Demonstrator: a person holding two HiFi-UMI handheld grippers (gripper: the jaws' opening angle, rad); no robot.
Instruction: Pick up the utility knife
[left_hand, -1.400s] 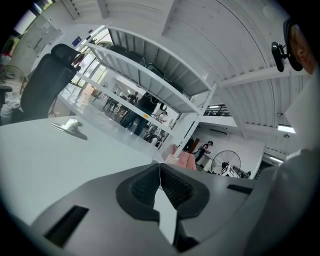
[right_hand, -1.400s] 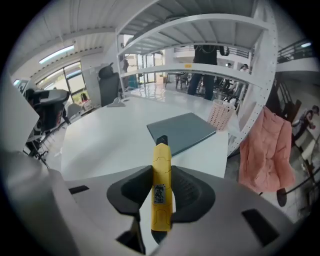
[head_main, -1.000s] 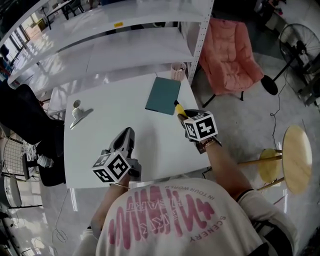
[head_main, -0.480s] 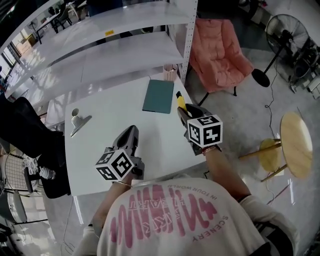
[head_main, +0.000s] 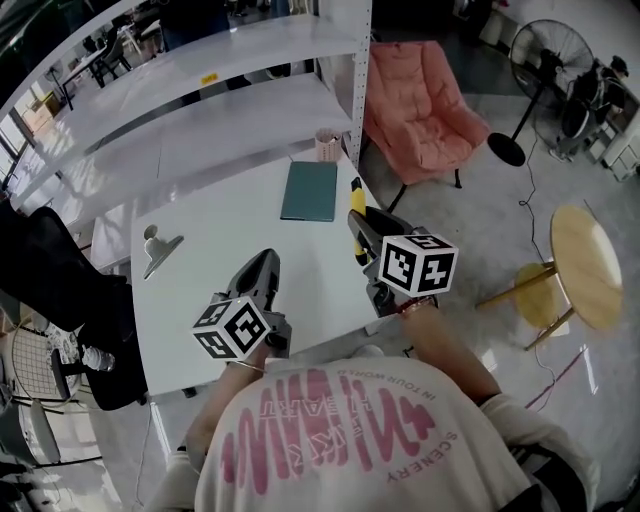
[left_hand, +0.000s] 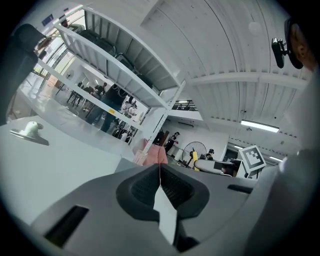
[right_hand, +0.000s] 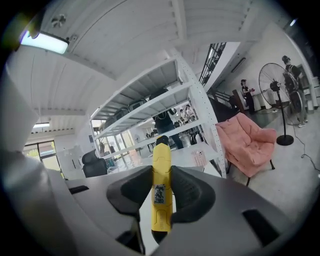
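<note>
The yellow utility knife (right_hand: 161, 192) with a black tip stands upright between my right gripper's pads, and the right gripper (right_hand: 161, 175) is shut on it. In the head view the knife (head_main: 356, 205) sticks out forward from the right gripper (head_main: 358, 235), held in the air above the right edge of the white table (head_main: 200, 240). My left gripper (head_main: 258, 272) hovers over the table's near middle. Its jaws meet at the tips with nothing between them, as the left gripper view (left_hand: 160, 170) shows.
A teal notebook (head_main: 309, 190) lies at the table's far right, with a pink cup (head_main: 327, 142) behind it. A white clip-like object (head_main: 155, 245) sits at the left edge. White shelving stands behind the table. A pink chair (head_main: 420, 110) and a round wooden stool (head_main: 585, 265) stand at right.
My right gripper has risen and rolled with the knife in it, lifting it off the table edge. The left gripper has drifted slightly up and forward.
</note>
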